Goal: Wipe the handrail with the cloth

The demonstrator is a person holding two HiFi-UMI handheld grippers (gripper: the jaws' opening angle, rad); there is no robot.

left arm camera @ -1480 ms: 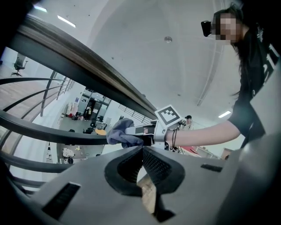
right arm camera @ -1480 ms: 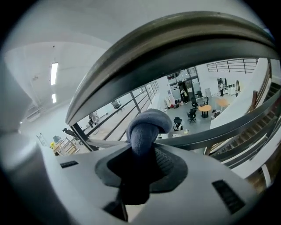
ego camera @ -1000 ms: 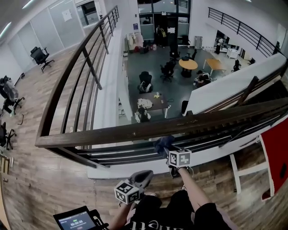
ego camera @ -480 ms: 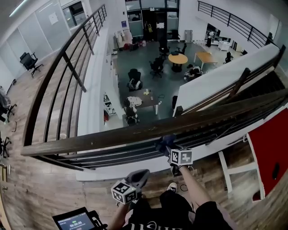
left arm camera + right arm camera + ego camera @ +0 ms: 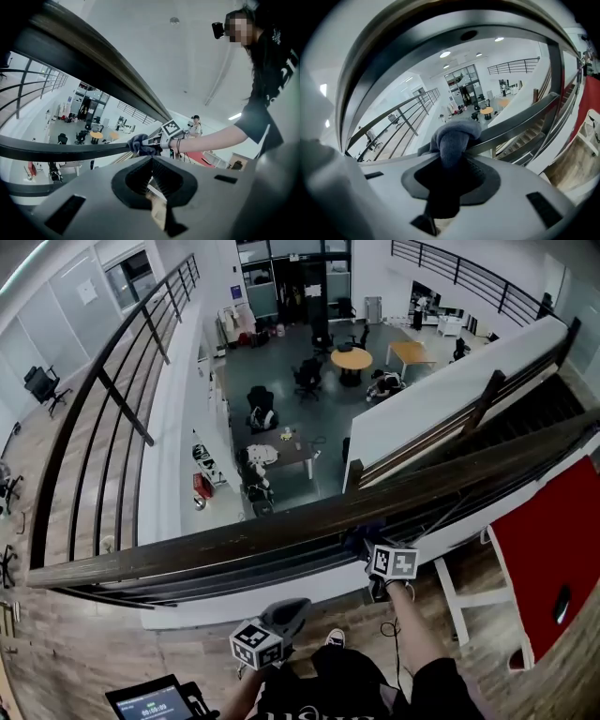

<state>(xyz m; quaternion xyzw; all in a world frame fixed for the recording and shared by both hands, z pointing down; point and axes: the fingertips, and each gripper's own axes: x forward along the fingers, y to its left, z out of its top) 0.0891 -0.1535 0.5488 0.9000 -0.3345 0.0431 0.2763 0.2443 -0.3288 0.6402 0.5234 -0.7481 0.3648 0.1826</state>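
Note:
The dark wooden handrail (image 5: 234,538) crosses the head view from lower left to upper right. My right gripper (image 5: 373,551) reaches up just beneath it, shut on a blue-grey cloth (image 5: 360,538). In the right gripper view the bunched cloth (image 5: 453,136) lies against a metal bar (image 5: 515,123) under the top rail (image 5: 440,28). The left gripper view shows the same cloth (image 5: 139,144) on that bar. My left gripper (image 5: 292,610) hangs lower and nearer the body, jaws shut with nothing in them (image 5: 152,161).
Beyond the railing is a drop to a lower floor with desks and chairs (image 5: 281,451). A red panel (image 5: 548,549) and a white frame (image 5: 448,601) stand at the right. A small screen (image 5: 155,701) sits at bottom left. Wooden floor (image 5: 75,652) lies underfoot.
My right gripper has slid to the right along the rail with the cloth, past the stair post. The head view has turned with it. The left gripper has stayed low.

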